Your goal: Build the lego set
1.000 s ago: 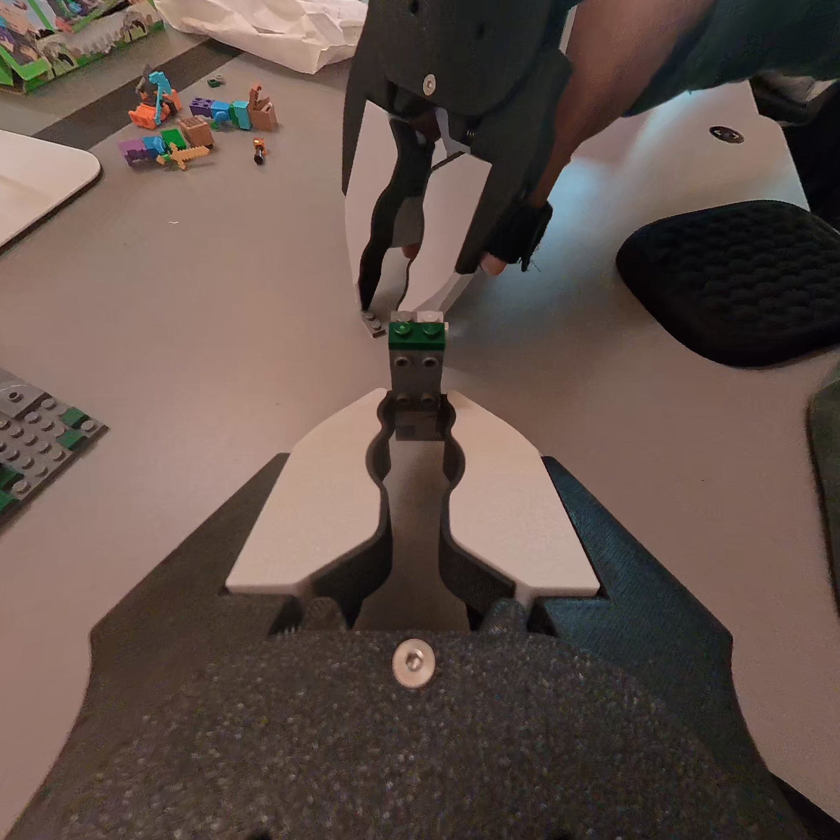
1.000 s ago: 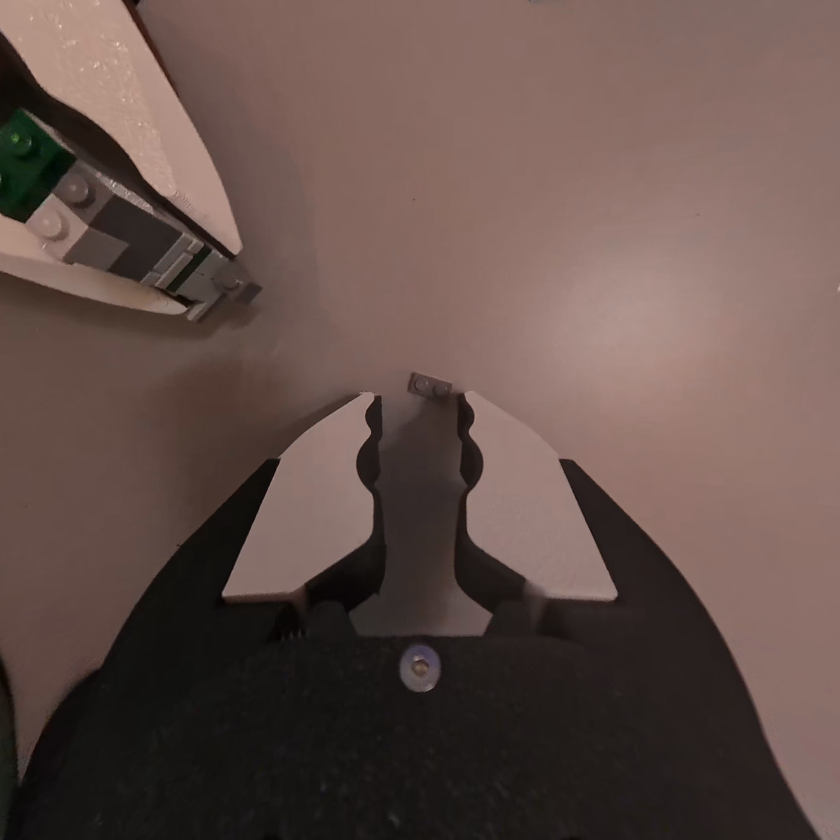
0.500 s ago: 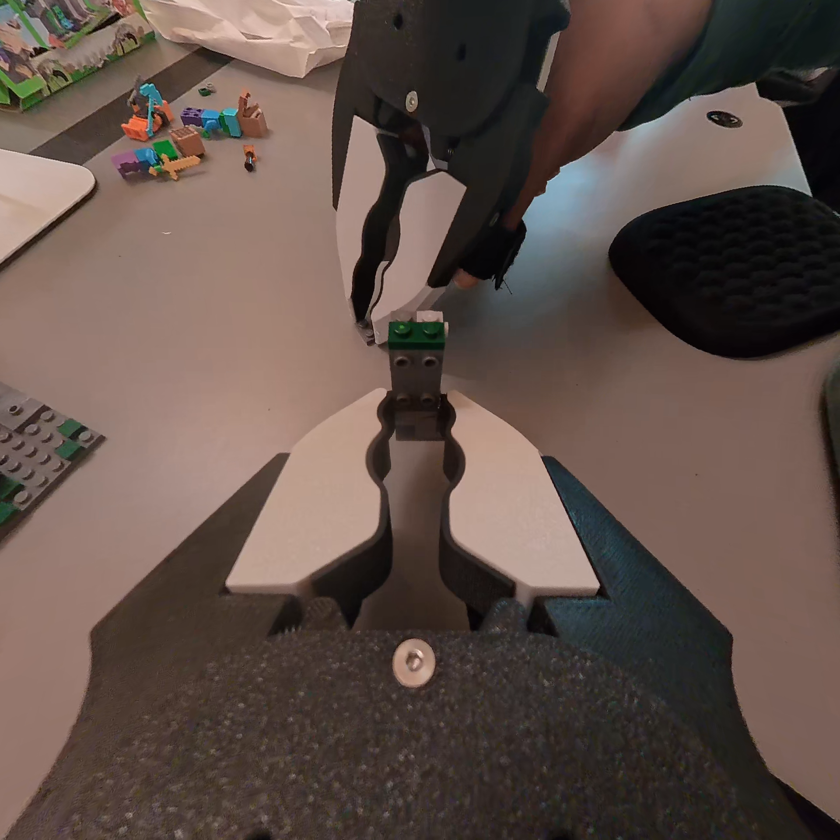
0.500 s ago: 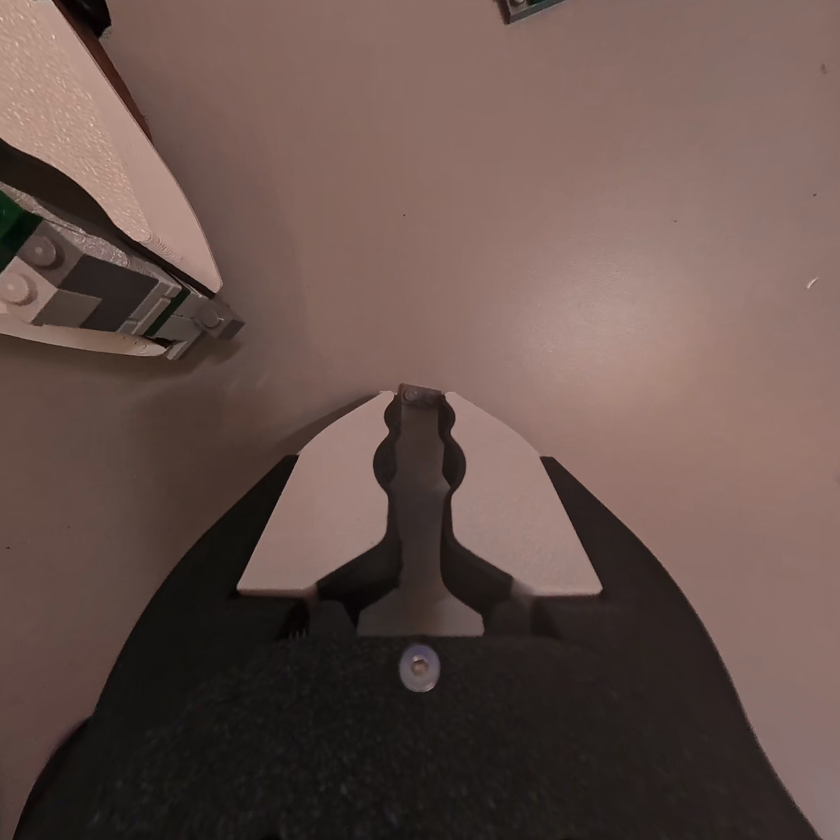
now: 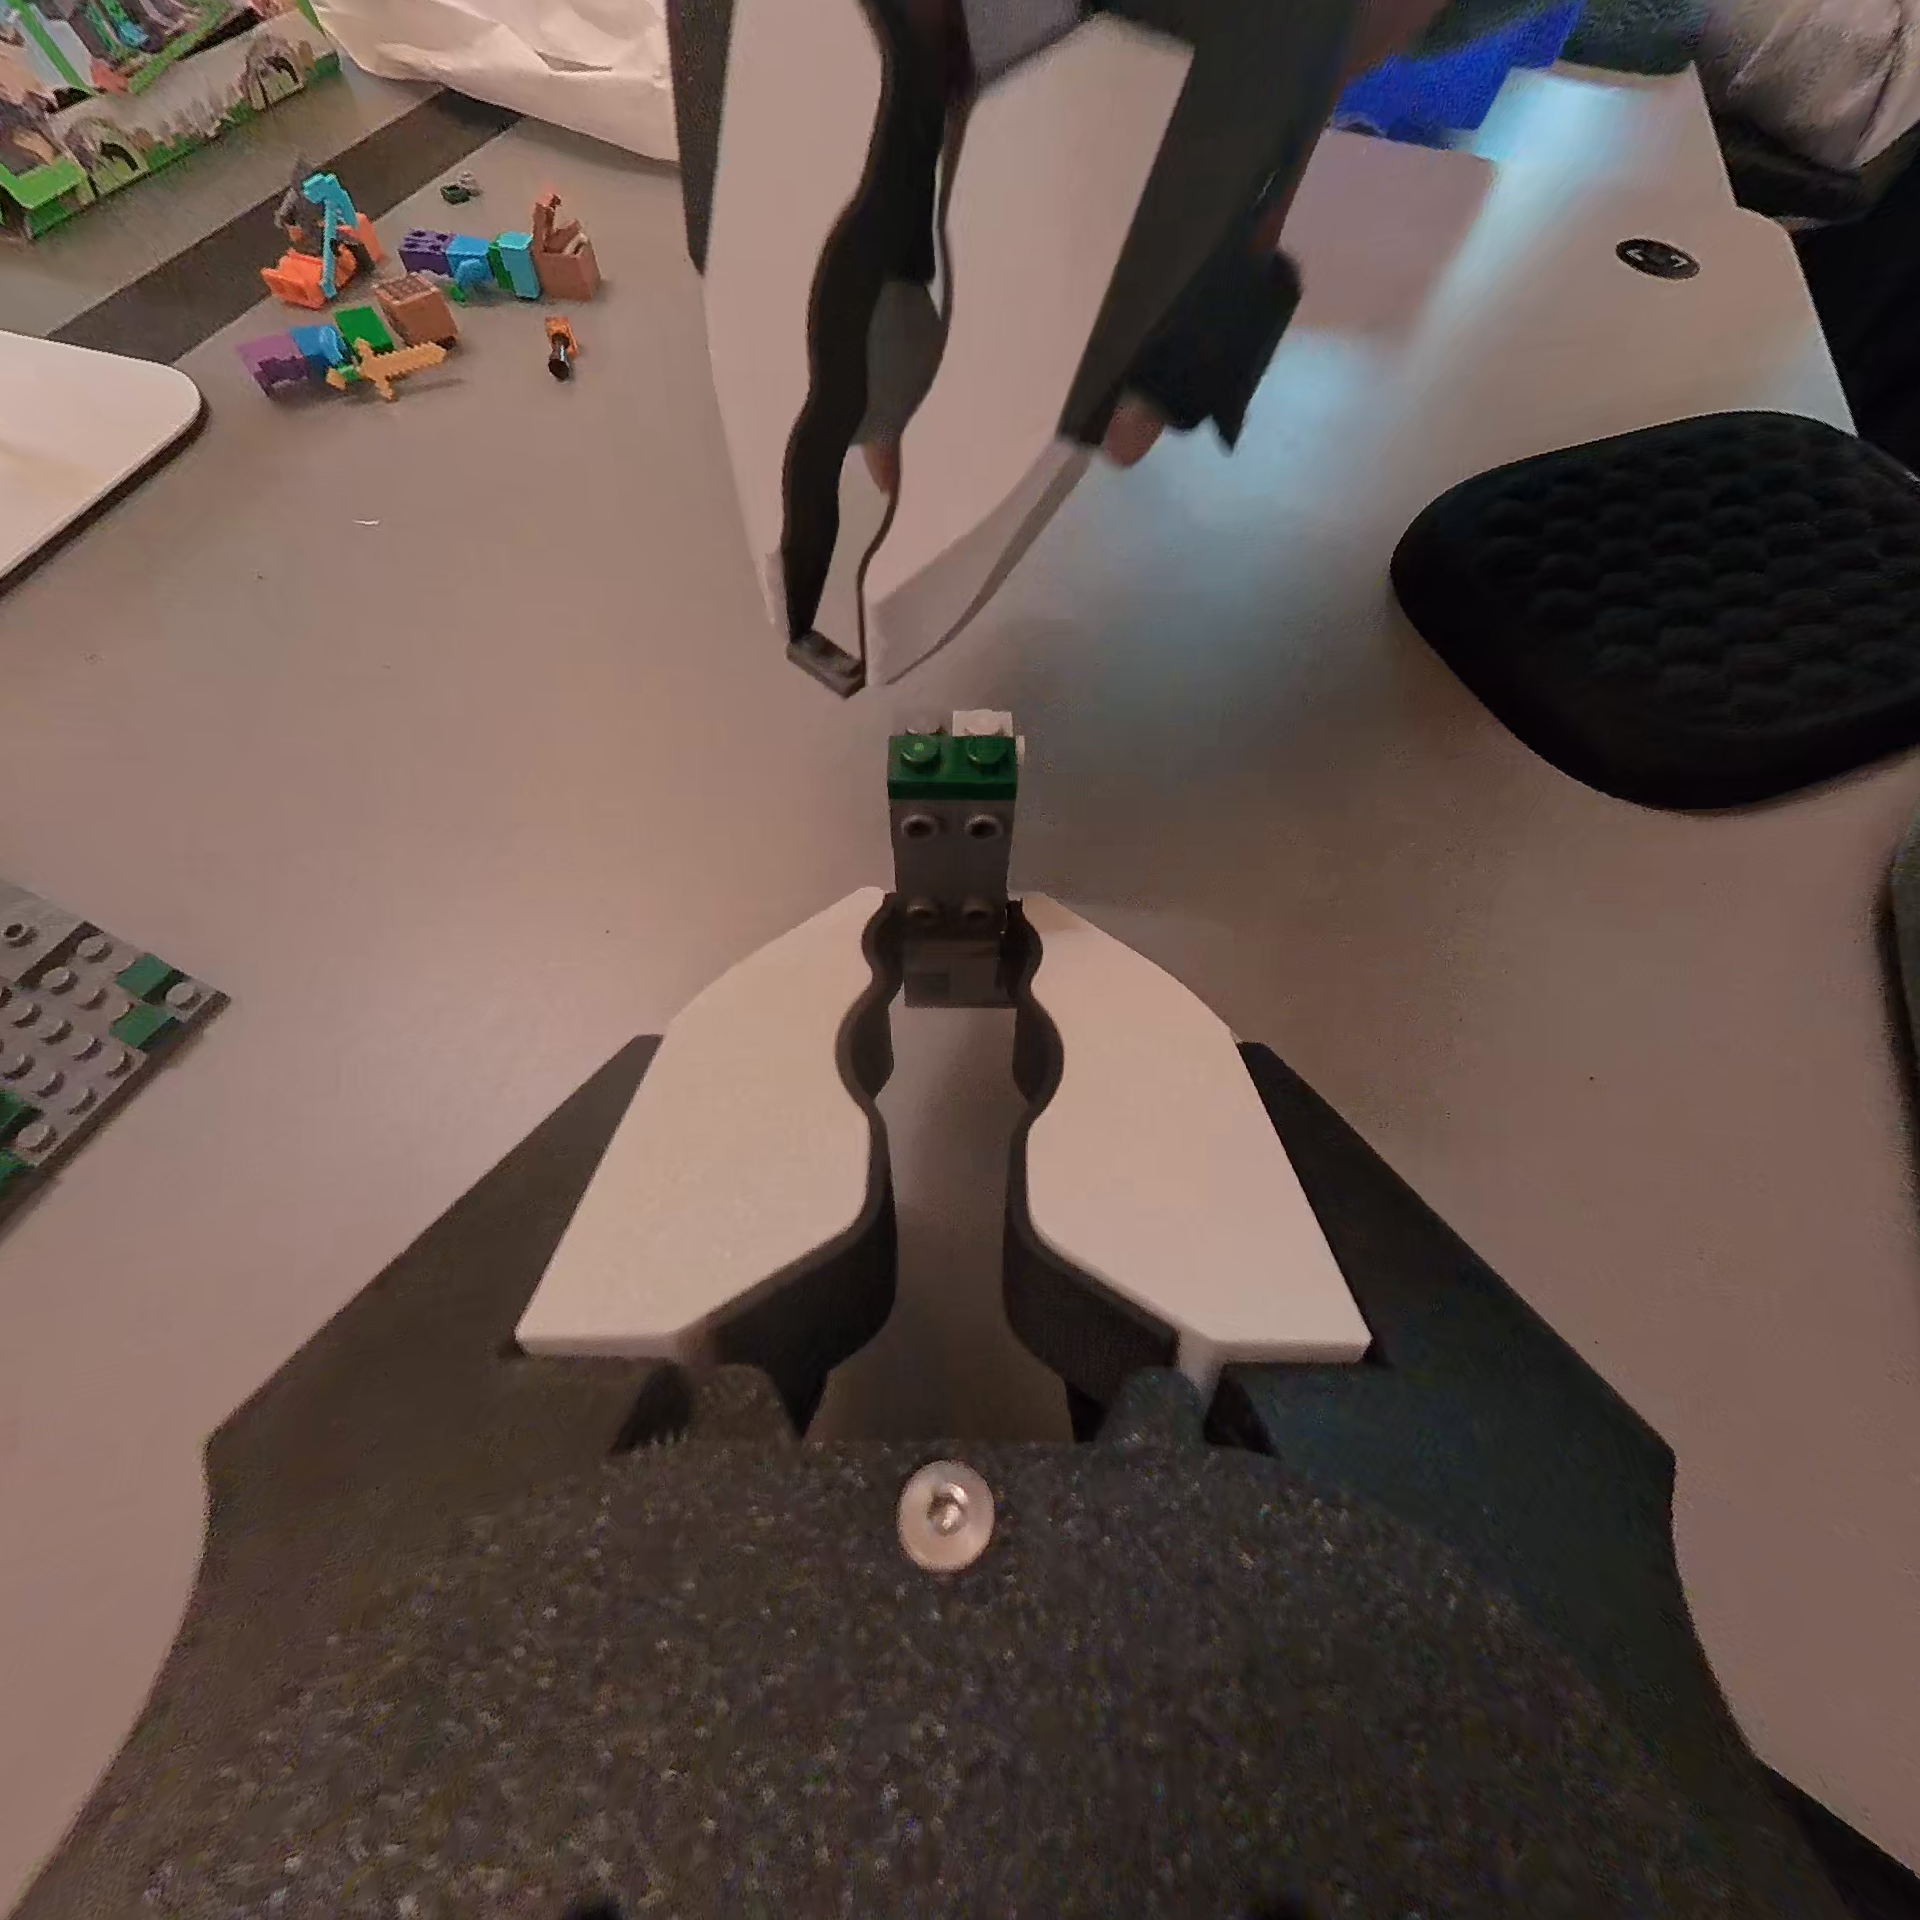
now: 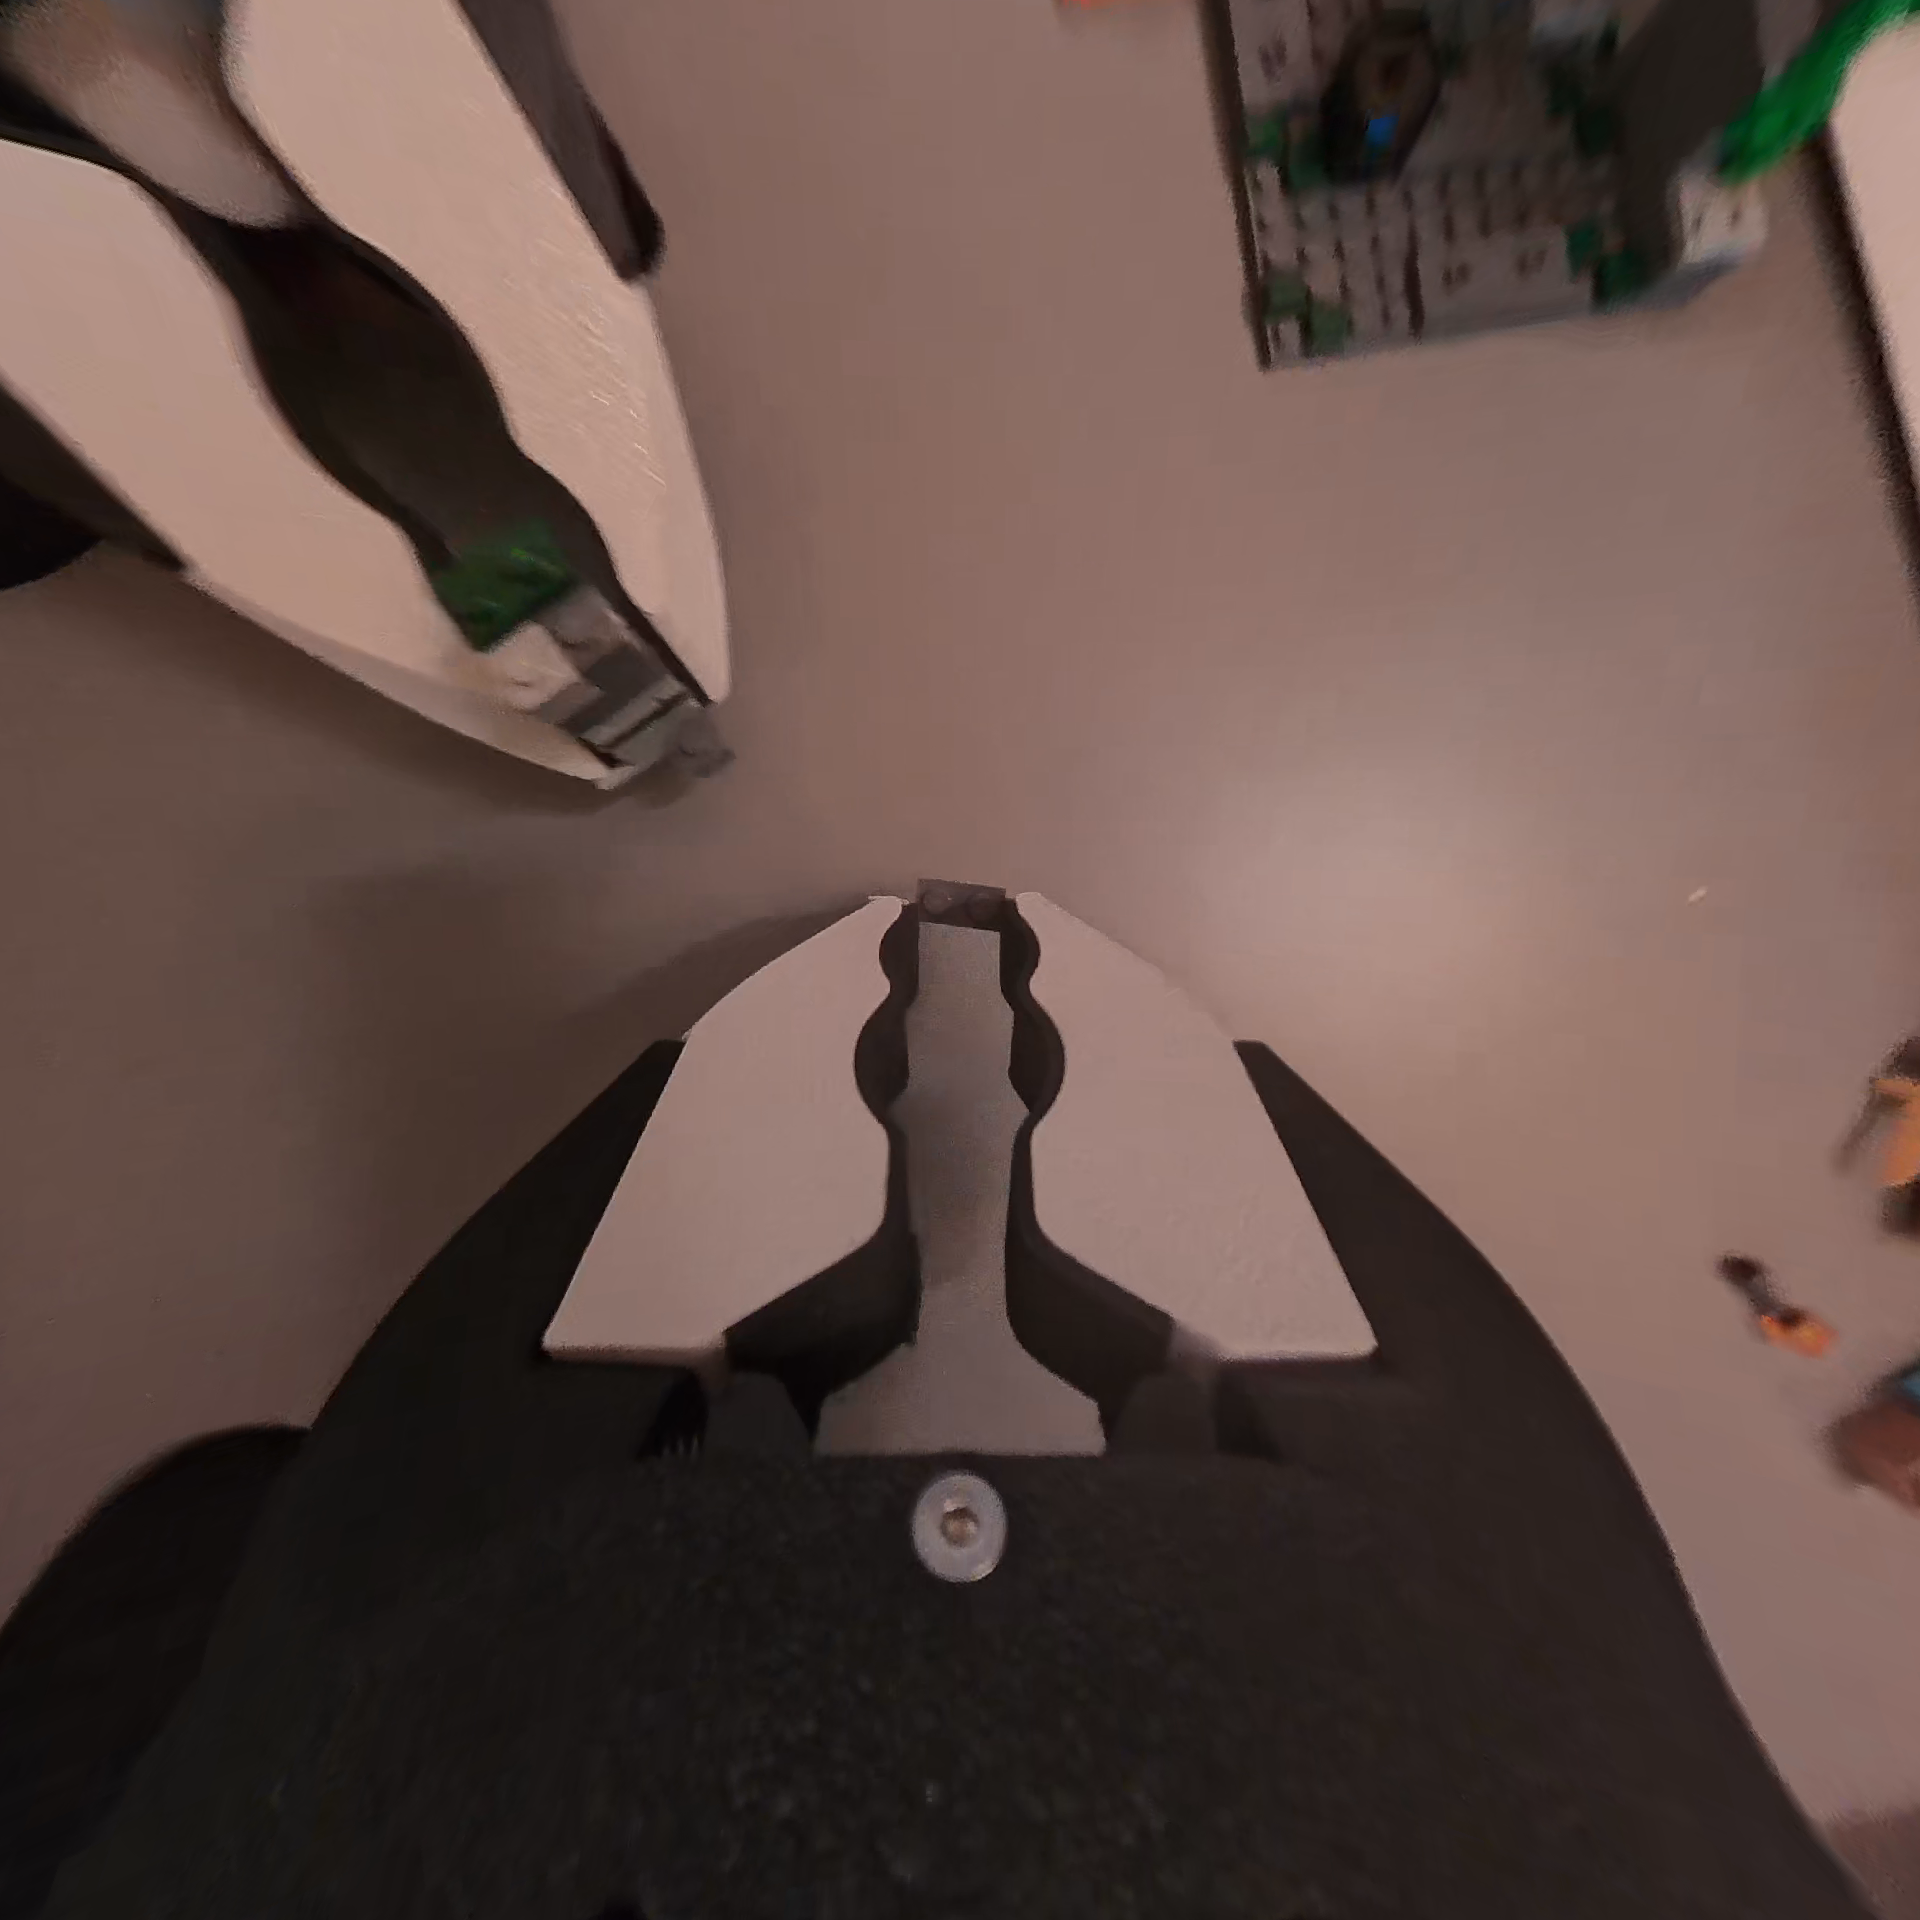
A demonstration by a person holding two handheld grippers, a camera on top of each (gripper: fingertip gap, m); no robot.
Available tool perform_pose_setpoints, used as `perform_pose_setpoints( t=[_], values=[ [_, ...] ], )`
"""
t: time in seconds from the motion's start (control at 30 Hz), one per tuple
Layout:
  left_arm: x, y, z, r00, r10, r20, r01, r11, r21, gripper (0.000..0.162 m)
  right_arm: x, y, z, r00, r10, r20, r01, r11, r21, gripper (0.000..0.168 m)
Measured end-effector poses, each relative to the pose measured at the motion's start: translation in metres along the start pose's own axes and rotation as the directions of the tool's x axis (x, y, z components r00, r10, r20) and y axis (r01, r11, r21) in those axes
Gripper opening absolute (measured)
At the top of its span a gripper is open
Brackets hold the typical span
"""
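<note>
Left wrist view: left claw (image 5: 954, 925) pinches brick stack (image 5: 954, 831); right claw (image 5: 831, 649) (pinching grey plate (image 5: 826, 663)) hovers near.

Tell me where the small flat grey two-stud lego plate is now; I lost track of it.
The small flat grey two-stud lego plate is pinched at the right gripper tips, off the table, just beyond the green-topped grey brick stack in the left gripper.

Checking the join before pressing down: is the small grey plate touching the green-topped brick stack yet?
Apart. The left wrist view shows table between the small grey plate and the green-topped brick stack.
</note>
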State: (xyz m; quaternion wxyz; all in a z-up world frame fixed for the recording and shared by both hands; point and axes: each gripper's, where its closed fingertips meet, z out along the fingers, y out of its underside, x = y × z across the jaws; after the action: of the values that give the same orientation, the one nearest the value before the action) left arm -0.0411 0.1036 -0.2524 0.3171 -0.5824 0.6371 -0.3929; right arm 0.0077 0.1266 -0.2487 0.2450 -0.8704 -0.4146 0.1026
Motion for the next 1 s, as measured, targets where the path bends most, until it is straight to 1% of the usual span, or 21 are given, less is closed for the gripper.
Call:
perform_pose_setpoints(
  t=[0.1,0.2,0.3,0.4,0.53,1.0],
  values=[
    [0.0,0.0,0.0,1.0,-0.001,-0.001,0.001,1.0,0.0,0.019,-0.016,-0.023,-0.018,0.985,-0.157,0.079,0.152,0.986,0.066,0.015],
    [0.0,0.0,0.0,1.0,0.001,-0.003,-0.001,1.0,-0.003,0.019,-0.035,-0.04,-0.034,0.932,-0.33,0.148,0.314,0.941,0.122,0.015],
    [0.001,0.001,0.001,1.0,0.005,-0.005,-0.005,1.0,-0.006,0.019,-0.046,-0.049,-0.041,0.884,-0.425,0.195,0.406,0.904,0.131,0.015],
    [0.001,0.001,0.001,1.0,0.009,-0.006,-0.009,1.0,-0.009,0.019,-0.049,-0.053,-0.04,0.86,-0.46,0.22,0.447,0.888,0.108,0.015],
    [0.001,0.001,0.0,1.0,0.01,-0.007,-0.01,1.0,-0.006,0.019,-0.049,-0.052,-0.034,0.847,-0.469,0.248,0.467,0.881,0.074,0.015],
    [0.005,0.002,0.002,0.999,0.025,-0.025,-0.025,1.0,-0.014,0.019,-0.053,-0.043,-0.023,0.834,-0.472,0.287,0.484,0.875,0.035,0.015]
  ],
)
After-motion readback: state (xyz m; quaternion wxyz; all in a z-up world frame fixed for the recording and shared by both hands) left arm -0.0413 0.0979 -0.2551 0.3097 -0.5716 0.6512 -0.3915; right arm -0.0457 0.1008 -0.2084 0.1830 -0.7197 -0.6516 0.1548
